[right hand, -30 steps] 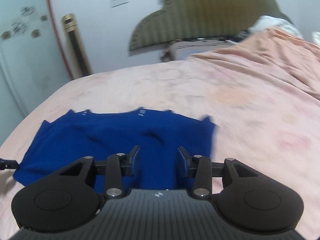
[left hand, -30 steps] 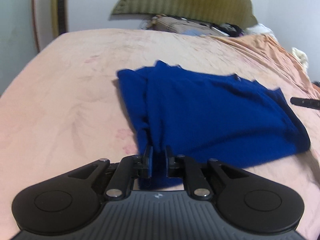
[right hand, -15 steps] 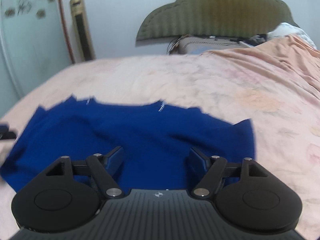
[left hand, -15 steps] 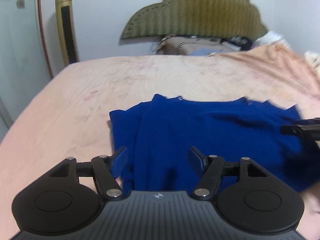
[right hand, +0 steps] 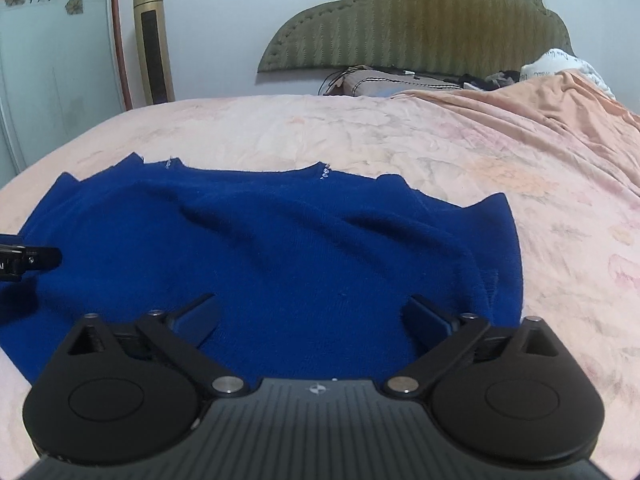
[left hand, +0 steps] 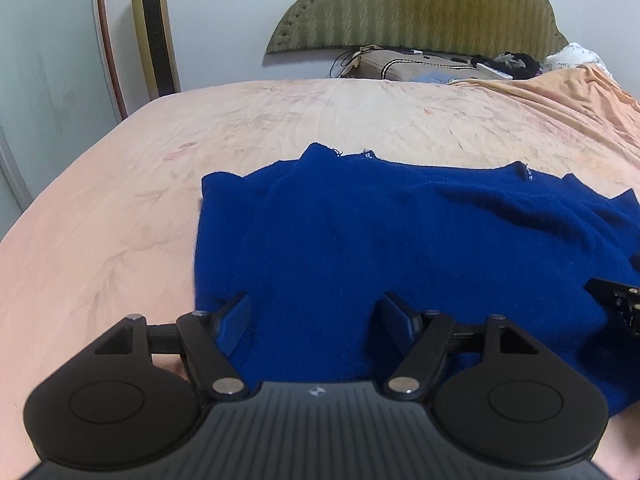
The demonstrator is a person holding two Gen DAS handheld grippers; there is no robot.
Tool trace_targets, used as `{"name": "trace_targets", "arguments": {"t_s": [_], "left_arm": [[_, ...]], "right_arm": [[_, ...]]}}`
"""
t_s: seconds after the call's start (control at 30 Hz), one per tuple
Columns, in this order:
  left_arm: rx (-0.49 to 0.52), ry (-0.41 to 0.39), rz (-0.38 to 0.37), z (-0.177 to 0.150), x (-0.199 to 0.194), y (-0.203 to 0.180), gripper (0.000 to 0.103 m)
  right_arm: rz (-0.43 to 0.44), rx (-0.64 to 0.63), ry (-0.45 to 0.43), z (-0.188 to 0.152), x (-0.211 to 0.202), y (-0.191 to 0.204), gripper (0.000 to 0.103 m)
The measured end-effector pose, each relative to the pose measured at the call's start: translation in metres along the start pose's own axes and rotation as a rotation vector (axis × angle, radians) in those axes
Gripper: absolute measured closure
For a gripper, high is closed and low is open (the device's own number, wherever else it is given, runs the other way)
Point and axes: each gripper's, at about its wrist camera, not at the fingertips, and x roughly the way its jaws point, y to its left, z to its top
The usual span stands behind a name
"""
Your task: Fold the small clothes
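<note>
A royal blue knitted garment [left hand: 400, 240] lies folded and flat on the pink bed; the right wrist view shows the same blue garment [right hand: 280, 248] with tiny beads along its far neckline. My left gripper [left hand: 316, 312] hovers over the garment's near left part, its jaws still opening, with cloth below them but nothing pinched. Over the near right part, my right gripper [right hand: 312, 316] spreads very wide, jaws opening, pads clear of the cloth. Each gripper's tip shows in the other's view: the right gripper [left hand: 618, 300], the left gripper [right hand: 28, 262].
The pink floral bedsheet [left hand: 120, 220] spreads wide around the garment. A rumpled peach blanket [right hand: 540, 120] lies at the far right. An olive headboard [left hand: 420, 4], a cluttered low surface [left hand: 420, 66] and a gold tower fan [left hand: 154, 28] stand against the back wall.
Both grippers let go of the blue garment and opened wide, the left from almost shut. Both pulled back toward the near edge, so the garment now lies flat in front of them.
</note>
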Motion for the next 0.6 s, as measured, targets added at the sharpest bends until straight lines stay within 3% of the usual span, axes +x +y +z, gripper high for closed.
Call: {"name": "trace_targets", "arguments": {"t_s": [0.6], "left_arm": [[0.021, -0.089, 0.025, -0.02, 0.005, -0.003, 0.019]], "right_arm": [[-0.027, -0.025, -0.025, -0.006, 0.003, 0.006, 0.0]]}}
